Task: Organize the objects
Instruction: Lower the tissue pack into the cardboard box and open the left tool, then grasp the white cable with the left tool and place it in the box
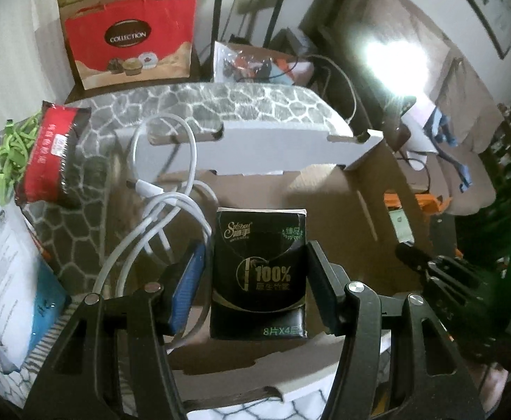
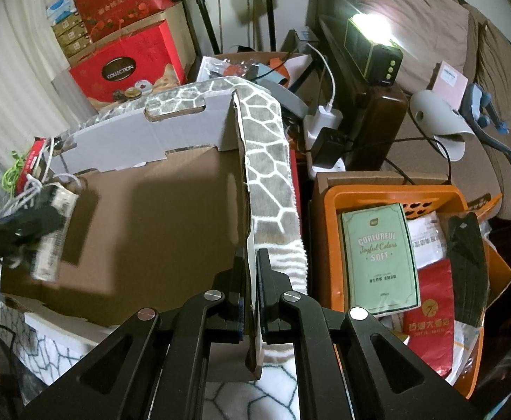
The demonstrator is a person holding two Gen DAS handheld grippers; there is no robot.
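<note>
Two claws busy: my left claw [image 1: 255, 287] grips the black tissue pack [image 1: 259, 273] above the cardboard box [image 2: 143, 210], my right claw [image 2: 251, 280] clenched on its side wall; next I lower and release inside

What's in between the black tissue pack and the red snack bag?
In the left wrist view, a looped white cable lies between the black tissue pack and the red snack bag.

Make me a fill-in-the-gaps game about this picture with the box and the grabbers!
1. The left gripper holds a black pack of ____.
2. The right gripper pinches the cardboard box's ____.
3. The green pack lies in an ____ basket.
4. The coiled cable is ____.

Answers: tissues; flap; orange; white
</note>
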